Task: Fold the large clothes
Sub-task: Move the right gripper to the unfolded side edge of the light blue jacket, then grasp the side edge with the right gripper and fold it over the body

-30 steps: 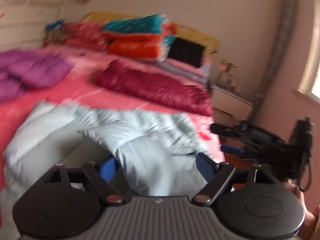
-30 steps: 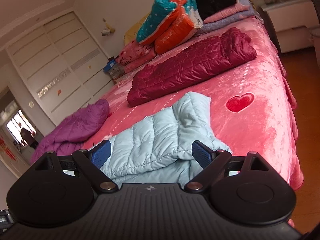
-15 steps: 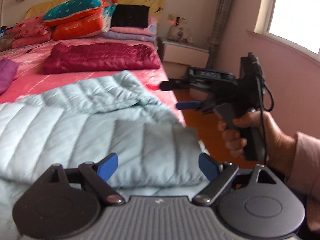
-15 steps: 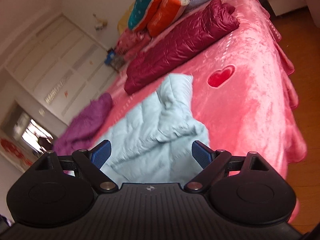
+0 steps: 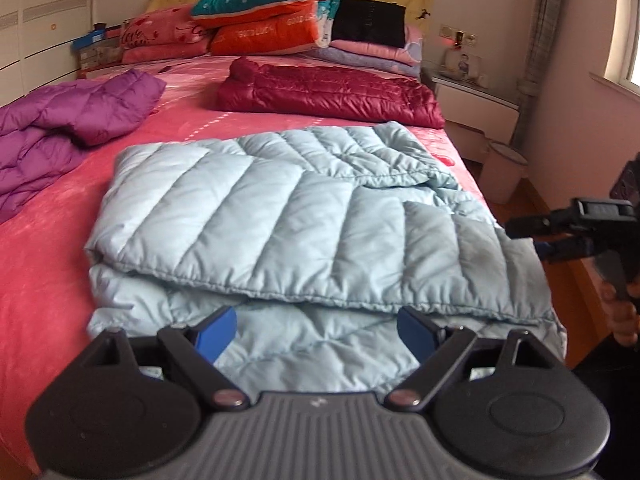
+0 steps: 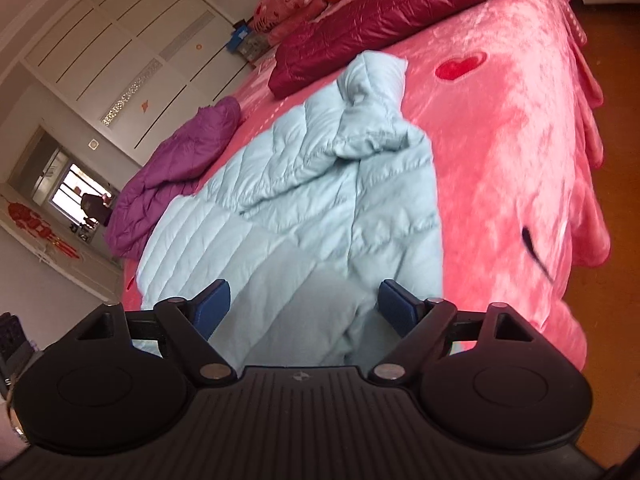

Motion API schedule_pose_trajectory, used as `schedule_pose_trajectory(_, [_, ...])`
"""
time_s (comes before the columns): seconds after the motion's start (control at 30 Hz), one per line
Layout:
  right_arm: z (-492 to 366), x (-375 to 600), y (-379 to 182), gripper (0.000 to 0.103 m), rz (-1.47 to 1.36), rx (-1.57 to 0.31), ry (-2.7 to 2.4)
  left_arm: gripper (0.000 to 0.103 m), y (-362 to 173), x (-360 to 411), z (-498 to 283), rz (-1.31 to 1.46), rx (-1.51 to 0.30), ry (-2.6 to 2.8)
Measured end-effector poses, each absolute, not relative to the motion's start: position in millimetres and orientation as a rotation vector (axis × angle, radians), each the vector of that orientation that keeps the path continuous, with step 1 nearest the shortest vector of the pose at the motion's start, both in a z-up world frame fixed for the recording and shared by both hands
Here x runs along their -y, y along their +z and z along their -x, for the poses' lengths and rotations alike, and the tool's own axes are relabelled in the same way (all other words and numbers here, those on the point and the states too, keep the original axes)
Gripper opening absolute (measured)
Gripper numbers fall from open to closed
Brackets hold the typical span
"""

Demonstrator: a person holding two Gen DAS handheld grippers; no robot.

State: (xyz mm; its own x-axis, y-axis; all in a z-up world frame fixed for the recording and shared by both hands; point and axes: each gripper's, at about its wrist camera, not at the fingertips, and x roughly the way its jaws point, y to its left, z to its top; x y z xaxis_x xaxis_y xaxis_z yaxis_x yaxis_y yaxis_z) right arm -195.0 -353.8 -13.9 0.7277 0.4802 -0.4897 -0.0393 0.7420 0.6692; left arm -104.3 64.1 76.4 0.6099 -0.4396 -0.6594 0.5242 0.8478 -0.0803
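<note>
A light blue quilted down jacket (image 5: 304, 216) lies folded over itself on the pink bed (image 5: 44, 280); it also shows in the right wrist view (image 6: 304, 208), its hood toward the far end. My left gripper (image 5: 316, 330) is open and empty, hovering over the jacket's near hem. My right gripper (image 6: 304, 308) is open and empty above the jacket's near part. The right gripper also shows in the left wrist view (image 5: 560, 236), off the bed's right edge, in a hand.
A purple down jacket (image 5: 60, 128) lies at the left, a dark red one (image 5: 332, 92) across the far middle. Stacked pillows and quilts (image 5: 272, 20) sit at the headboard. A nightstand (image 5: 476, 100) and white bin (image 5: 502, 170) stand right of the bed.
The left gripper's view swung left and steadied over the jacket, which now lies folded flat. The right gripper tilted down toward the jacket and moved closer above it. Both stayed open.
</note>
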Motion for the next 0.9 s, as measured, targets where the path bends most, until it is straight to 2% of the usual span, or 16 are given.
schedule_pose_trajectory(0.33, [196,335,-21,0.101,-0.809,-0.723,0.320,0.087,64,-79,102,-0.139,-0.727,-0.496])
schedule_pose_trajectory(0.4, [198,334,-19,0.086,-0.822,-0.701,0.298,0.087,62,-85,99,-0.133,-0.730,-0.466])
schedule_pose_trajectory(0.47, [199,329,-11,0.080,-0.767,-0.679,0.261,0.086,61,-90,95,-0.132,-0.727,-0.427])
schedule_pose_trajectory(0.6, [202,314,8,0.079,-0.608,-0.613,0.219,0.086,60,-101,83,-0.124,-0.715,-0.354])
schedule_pose_trajectory(0.63, [203,309,13,0.079,-0.567,-0.594,0.212,0.086,60,-104,80,-0.112,-0.713,-0.340])
schedule_pose_trajectory(0.73, [199,302,17,0.101,-0.514,-0.579,0.221,0.086,62,-112,71,-0.059,-0.707,-0.331])
schedule_pose_trajectory(0.77, [195,300,15,0.101,-0.515,-0.596,0.236,0.086,63,-112,69,-0.040,-0.704,-0.341])
schedule_pose_trajectory(0.83, [187,296,8,0.096,-0.515,-0.643,0.251,0.086,64,-110,65,-0.013,-0.693,-0.365])
schedule_pose_trajectory(0.87, [183,294,5,0.088,-0.512,-0.661,0.257,0.086,64,-108,62,-0.004,-0.689,-0.384])
schedule_pose_trajectory(0.9, [180,293,3,0.073,-0.512,-0.674,0.256,0.086,64,-105,60,0.005,-0.687,-0.401])
